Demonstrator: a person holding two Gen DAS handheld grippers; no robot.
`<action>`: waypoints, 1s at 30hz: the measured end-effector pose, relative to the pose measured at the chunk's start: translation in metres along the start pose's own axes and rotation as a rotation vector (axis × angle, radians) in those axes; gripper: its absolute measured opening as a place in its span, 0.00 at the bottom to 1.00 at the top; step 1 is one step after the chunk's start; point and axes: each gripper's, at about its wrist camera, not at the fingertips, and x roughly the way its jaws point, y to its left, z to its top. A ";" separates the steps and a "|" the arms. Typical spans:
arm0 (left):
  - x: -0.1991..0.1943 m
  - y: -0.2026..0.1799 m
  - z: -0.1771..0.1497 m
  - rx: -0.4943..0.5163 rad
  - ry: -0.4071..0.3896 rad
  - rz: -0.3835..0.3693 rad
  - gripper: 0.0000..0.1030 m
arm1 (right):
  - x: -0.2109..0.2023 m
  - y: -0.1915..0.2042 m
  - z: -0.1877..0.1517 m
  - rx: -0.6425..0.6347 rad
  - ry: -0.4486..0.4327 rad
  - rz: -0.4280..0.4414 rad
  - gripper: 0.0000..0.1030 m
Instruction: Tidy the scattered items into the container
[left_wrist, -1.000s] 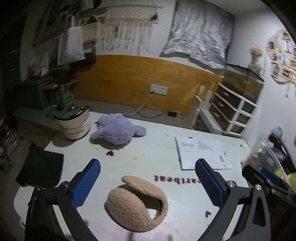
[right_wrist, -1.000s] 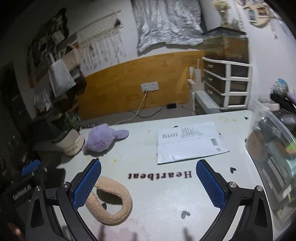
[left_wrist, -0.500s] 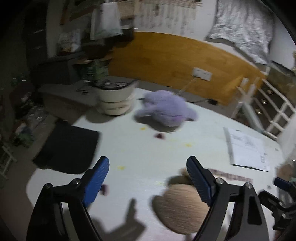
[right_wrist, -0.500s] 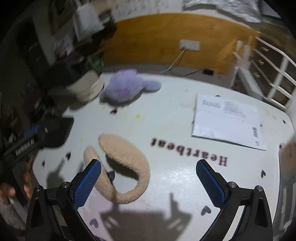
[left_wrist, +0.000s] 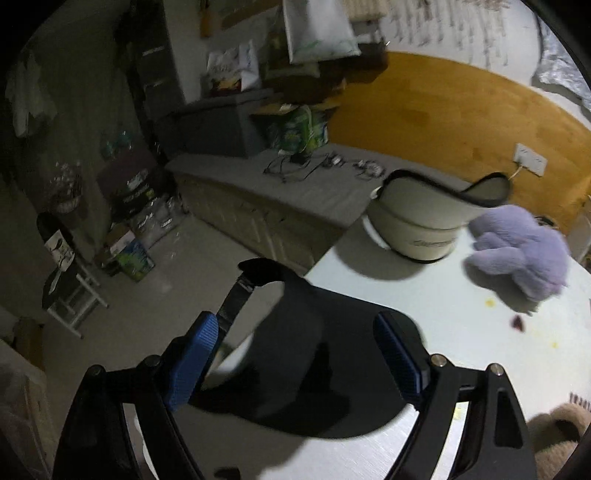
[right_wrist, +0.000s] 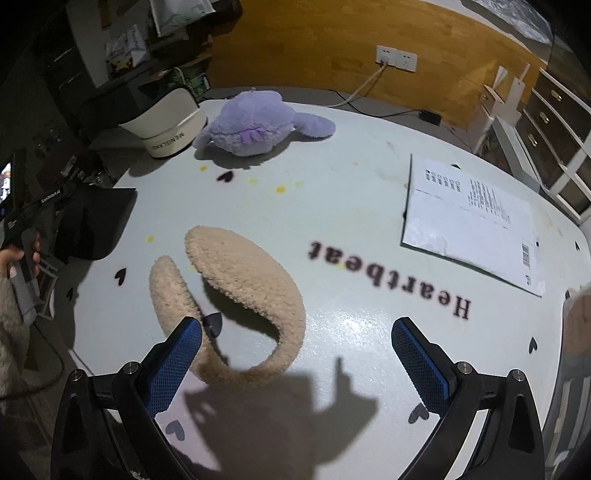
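My left gripper (left_wrist: 295, 354) is open over a flat black item (left_wrist: 317, 365) at the table's left edge, jaws either side of it, not gripping. My right gripper (right_wrist: 295, 354) is open just above the beige fleece earmuffs (right_wrist: 236, 291), whose band lies between the jaws. A purple plush toy (right_wrist: 255, 125) lies at the table's far side and shows in the left wrist view (left_wrist: 524, 251). The earmuffs show at the left wrist view's lower right corner (left_wrist: 554, 435). The black item and the left gripper also show in the right wrist view (right_wrist: 92, 225). No container is clearly seen.
A white cap (left_wrist: 428, 218) sits by the plush, also in the right wrist view (right_wrist: 166, 125). A white mailer with a printed label (right_wrist: 472, 221) lies at the right. The white table (right_wrist: 369, 332) carries "Heartbeat" lettering. A drawer unit (right_wrist: 554, 122) stands beyond the table.
My left gripper swung left from the earmuffs to the black item at the table edge. My right gripper moved down and closer over the earmuffs. Both stayed open.
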 end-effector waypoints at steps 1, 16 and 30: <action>0.010 0.001 0.000 0.001 0.023 -0.001 0.84 | 0.001 -0.001 0.000 0.006 0.001 -0.004 0.99; 0.028 -0.033 -0.018 0.131 0.199 -0.247 0.27 | 0.011 -0.016 -0.001 0.099 0.041 -0.004 0.99; -0.037 -0.132 -0.081 0.279 0.311 -0.563 0.22 | 0.085 0.007 -0.019 -0.082 0.160 -0.009 0.68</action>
